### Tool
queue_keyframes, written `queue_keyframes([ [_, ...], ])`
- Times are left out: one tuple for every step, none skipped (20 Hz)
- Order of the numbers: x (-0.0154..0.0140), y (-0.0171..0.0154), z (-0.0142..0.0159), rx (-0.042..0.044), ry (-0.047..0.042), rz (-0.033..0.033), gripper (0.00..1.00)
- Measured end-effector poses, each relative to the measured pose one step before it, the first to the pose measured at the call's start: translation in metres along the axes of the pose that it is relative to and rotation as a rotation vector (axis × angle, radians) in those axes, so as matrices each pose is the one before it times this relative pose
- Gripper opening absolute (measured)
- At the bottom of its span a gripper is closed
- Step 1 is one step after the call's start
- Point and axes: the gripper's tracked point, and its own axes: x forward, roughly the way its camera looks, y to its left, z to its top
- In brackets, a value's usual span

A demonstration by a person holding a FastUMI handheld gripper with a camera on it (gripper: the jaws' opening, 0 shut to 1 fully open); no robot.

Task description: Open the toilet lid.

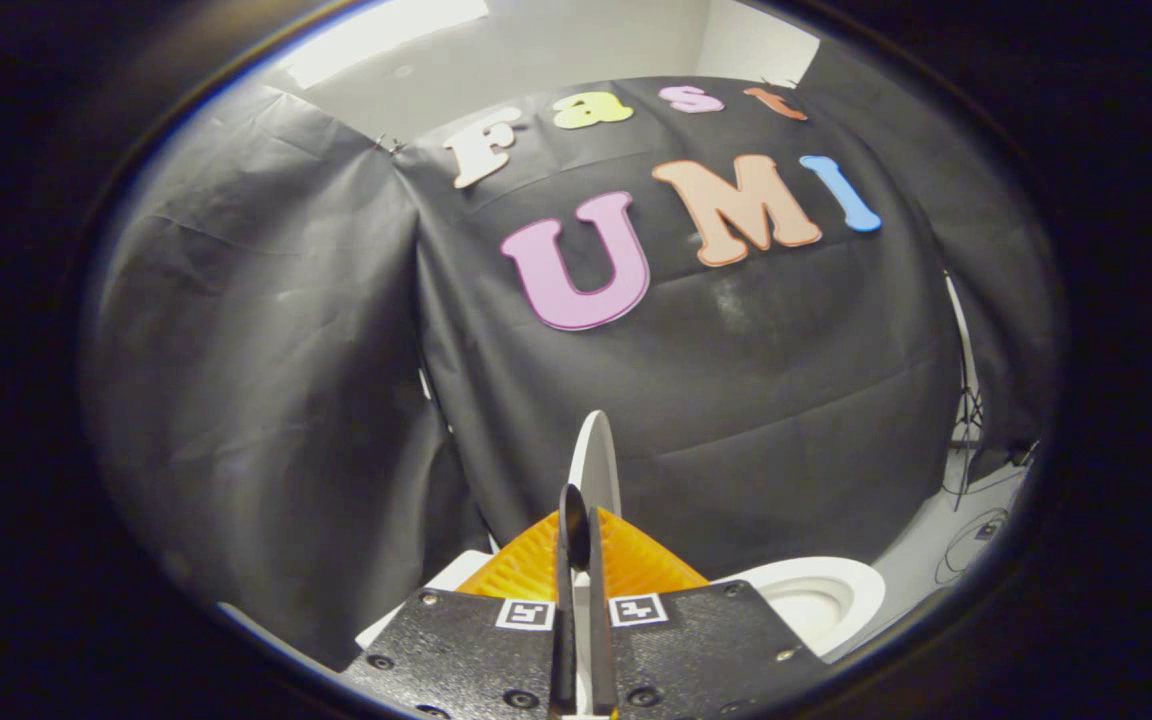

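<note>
Black cloth hangs in creased folds all round the booth, with a strip of pale wall above it and a patch of light floor where thin cables trail beside a stand. The gripper points toward the cloth, and its two fingers are pressed close together, pinching the edge of the toilet lid. The white lid stands upright, seen edge-on as a narrow curved sliver rising just beyond the fingertips, with the thin rim caught between them. Beside and below the fingers, the open toilet bowl shows its white rim, well apart from the raised lid's top edge.
</note>
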Motion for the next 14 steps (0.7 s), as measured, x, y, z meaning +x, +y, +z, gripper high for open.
queue_keyframes([
  [0.00215,0.00784,-0.00369,-0.01878,-0.00135,0.01417,0.06],
  [0.00207,0.00715,-0.00051,-0.0082,0.00009,0.01574,0.06],
  [0.00362,0.006,-0.00276,-0.00464,0.00192,0.01323,0.06],
  [0.00129,0.00622,-0.00072,-0.00331,-0.00108,0.01227,0.06],
  [0.0002,0.00499,-0.00176,-0.01188,0.00263,0.00692,0.06],
  [0.0017,0.00598,-0.00122,-0.01359,0.00078,0.00934,0.06],
  [0.00202,0.00607,-0.00284,-0.01821,0.00513,0.01038,0.06],
  [0.00193,0.00685,-0.00187,-0.01744,0.00351,0.01444,0.06],
  [0.00154,0.00585,-0.0031,-0.0132,0.00344,0.01364,0.06],
  [0.00136,0.00316,-0.00116,-0.00079,0.00057,0.01119,0.06],
  [0.0018,0.00435,-0.00132,0.00421,-0.00091,0.01238,0.06],
  [0.00123,0.00567,-0.00142,0.00439,-0.0012,0.01343,0.06],
  [0.0013,0.00587,-0.00096,-0.00142,0.00056,0.01087,0.06],
  [0.00182,0.00084,-0.00312,-0.00528,0.00169,0.01057,0.06],
])
